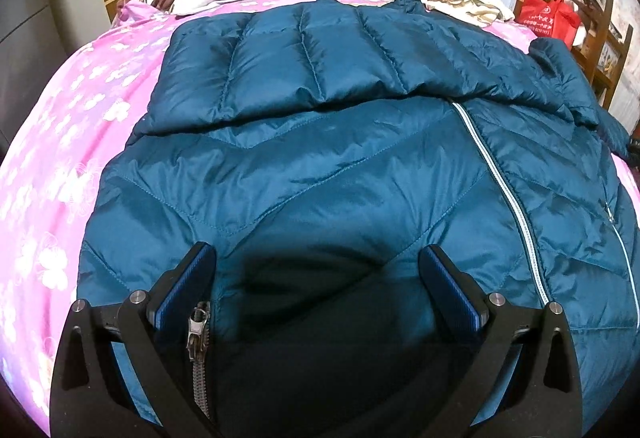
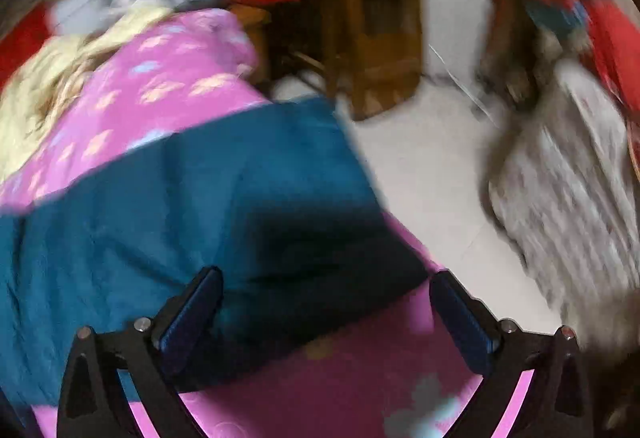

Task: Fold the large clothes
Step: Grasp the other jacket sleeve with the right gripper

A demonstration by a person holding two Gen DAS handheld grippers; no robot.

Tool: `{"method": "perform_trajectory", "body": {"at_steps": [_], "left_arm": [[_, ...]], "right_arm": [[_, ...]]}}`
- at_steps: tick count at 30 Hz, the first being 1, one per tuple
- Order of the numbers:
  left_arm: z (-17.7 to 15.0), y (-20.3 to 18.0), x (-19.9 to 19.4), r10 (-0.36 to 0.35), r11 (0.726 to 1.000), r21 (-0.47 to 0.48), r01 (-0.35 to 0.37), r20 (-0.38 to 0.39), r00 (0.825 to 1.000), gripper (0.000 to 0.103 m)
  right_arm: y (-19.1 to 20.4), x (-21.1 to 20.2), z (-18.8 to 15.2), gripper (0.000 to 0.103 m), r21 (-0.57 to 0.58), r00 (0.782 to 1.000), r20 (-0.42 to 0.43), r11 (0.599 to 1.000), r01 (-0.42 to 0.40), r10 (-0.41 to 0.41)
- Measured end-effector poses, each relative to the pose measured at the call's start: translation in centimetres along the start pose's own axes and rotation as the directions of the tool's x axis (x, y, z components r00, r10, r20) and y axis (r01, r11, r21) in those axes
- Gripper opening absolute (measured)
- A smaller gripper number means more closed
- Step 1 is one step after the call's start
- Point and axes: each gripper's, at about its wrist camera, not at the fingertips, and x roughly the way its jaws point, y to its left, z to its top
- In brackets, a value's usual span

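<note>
While spread, teal jacket (image 1: 340,166), pink bedsheet (image 1: 60,166)

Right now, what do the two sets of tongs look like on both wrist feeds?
Both match. The left tongs have black angular linkage arms with round silver pivot pins and triangular cut-outs, ending in flat fingers faced with ribbed blue pads. The right tongs show the same black frame, silver pins and blue pads, though that feed is motion-blurred. No cables, markings, hands or sleeves are visible.
</note>
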Motion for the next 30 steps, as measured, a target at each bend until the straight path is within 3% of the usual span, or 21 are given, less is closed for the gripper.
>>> {"method": "perform_trajectory", "body": {"at_steps": [2,5,7,10,14,18,23,27,30], "left_arm": [[0.0,0.0,0.0,0.000,1.000,-0.001,0.000,0.000,1.000,0.103],[0.0,0.0,0.0,0.000,1.000,-0.002,0.000,-0.001,1.000,0.103],[0.0,0.0,0.0,0.001,1.000,-0.001,-0.001,0.000,1.000,0.103],[0.0,0.0,0.0,0.002,1.000,-0.001,-0.002,0.000,1.000,0.103],[-0.1,0.0,0.0,0.005,1.000,-0.004,-0.005,0.000,1.000,0.103],[-0.2,0.0,-0.1,0.010,1.000,-0.008,-0.010,-0.001,1.000,0.103],[-0.3,0.0,-0.1,0.015,1.000,-0.012,-0.016,-0.004,1.000,0.103],[-0.3,0.2,-0.3,0.015,1.000,-0.021,-0.015,-0.011,1.000,0.103],[-0.2,0.7,-0.5,0.021,0.999,-0.033,-0.022,-0.020,1.000,0.103]], "right_arm": [[0.6,-0.3,-0.4,0.101,-0.046,1.000,0.006,0.999,-0.025,0.025],[1.6,-1.4,-1.2,0.066,-0.115,0.996,0.055,0.992,-0.058,0.065],[2.4,-2.1,-1.7,0.031,-0.148,0.993,0.086,0.987,-0.067,0.080],[3.0,-3.3,-2.8,0.018,-0.153,0.988,0.142,0.988,-0.038,0.060],[3.7,-7.0,-3.3,0.012,-0.134,0.970,0.234,0.990,-0.039,0.070],[6.8,-12.5,-3.3,0.010,-0.173,0.942,0.320,0.984,-0.043,0.098],[14.9,-19.2,-5.1,0.009,-0.305,0.899,0.383,0.948,-0.093,0.212],[23.6,-22.2,-8.3,0.008,-0.430,0.870,0.352,0.885,-0.179,0.346],[29.3,-22.8,-11.0,0.008,-0.493,0.860,0.304,0.840,-0.228,0.411]]}}
